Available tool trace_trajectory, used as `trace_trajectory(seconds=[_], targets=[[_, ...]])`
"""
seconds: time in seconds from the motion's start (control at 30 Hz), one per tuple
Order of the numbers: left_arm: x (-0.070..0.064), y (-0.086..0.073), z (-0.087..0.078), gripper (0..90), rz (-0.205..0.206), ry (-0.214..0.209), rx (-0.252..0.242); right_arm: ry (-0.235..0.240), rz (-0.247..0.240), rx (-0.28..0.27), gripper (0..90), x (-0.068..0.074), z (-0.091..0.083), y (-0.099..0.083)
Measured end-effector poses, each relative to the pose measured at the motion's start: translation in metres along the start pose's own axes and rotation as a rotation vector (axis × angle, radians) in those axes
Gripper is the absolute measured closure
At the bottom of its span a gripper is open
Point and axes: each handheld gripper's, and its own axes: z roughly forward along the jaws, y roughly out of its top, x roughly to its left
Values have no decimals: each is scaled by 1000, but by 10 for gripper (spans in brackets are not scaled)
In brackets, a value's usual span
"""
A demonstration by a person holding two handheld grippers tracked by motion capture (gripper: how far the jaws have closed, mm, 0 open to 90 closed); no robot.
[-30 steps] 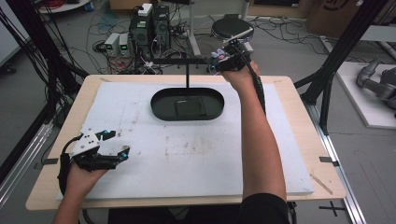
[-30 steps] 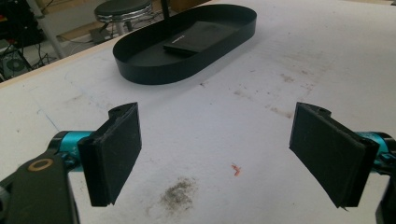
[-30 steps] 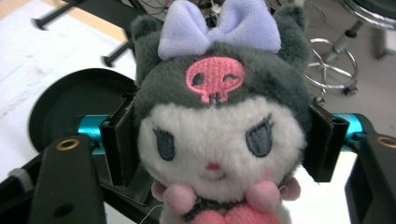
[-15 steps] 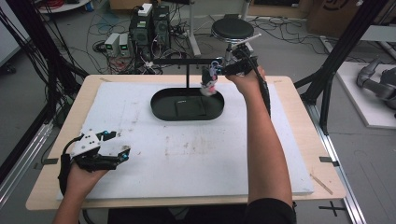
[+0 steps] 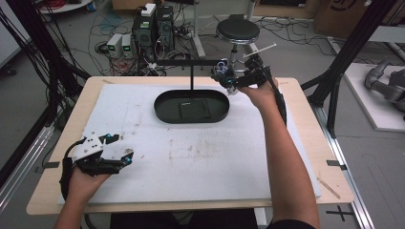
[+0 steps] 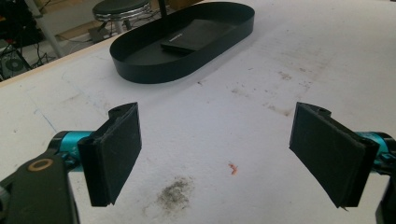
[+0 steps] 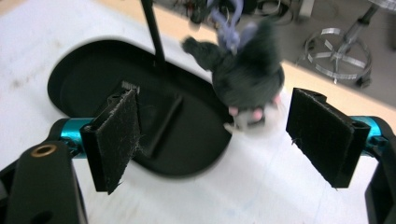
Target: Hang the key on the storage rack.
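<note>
Reaching right gripper (image 7: 212, 142), jaws spread, toward dark plush toy (image 7: 247, 77) hanging from stand (image 5: 191, 71) over black tray (image 5: 165, 107). Next, probably: closing on toy. Left gripper (image 6: 217, 154) spread, idle.

We see the tray (image 5: 191, 116) toward the far middle of the bench (image 5: 296, 95), a flat pad (image 5: 193, 109) inside it. A post (image 5: 192, 76) rises at its far edge. A plush toy (image 7: 247, 74) hangs beyond the tray's right end. A stool (image 5: 237, 31) stands behind the bench.
</note>
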Motion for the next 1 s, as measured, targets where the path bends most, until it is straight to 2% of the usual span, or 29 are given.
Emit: trace_trajectory(seconds=[0.17, 0.27, 0.37, 0.53, 0.73, 0.77, 0.83, 0.87, 1.0], targets=[[0, 0, 0, 168, 6, -2, 3, -1, -16, 13, 185, 5, -9, -18], [-1, 0, 1, 168, 5, -4, 4, -2, -32, 55, 176, 12, -14, -22], [-2, 0, 2, 168, 6, -5, 9, 11, -51, 74, 176, 19, -20, -24], [-3, 1, 0, 168, 10, -4, 5, 32, -64, 22, 177, 26, -29, -34], [-2, 0, 1, 167, 7, -5, 7, 51, -60, 9, 177, 30, -33, -64], [-2, 0, 1, 168, 8, -5, 8, 52, -62, -6, 177, 31, -33, -70], [-3, 0, 2, 168, 7, -5, 6, 66, -56, 5, 176, 31, -34, -79], [-3, 0, 2, 168, 9, -5, 7, 73, -60, -18, 177, 31, -36, -85], [-3, 0, 2, 167, 5, -2, 11, 101, -42, -36, 177, 30, -38, -104]])
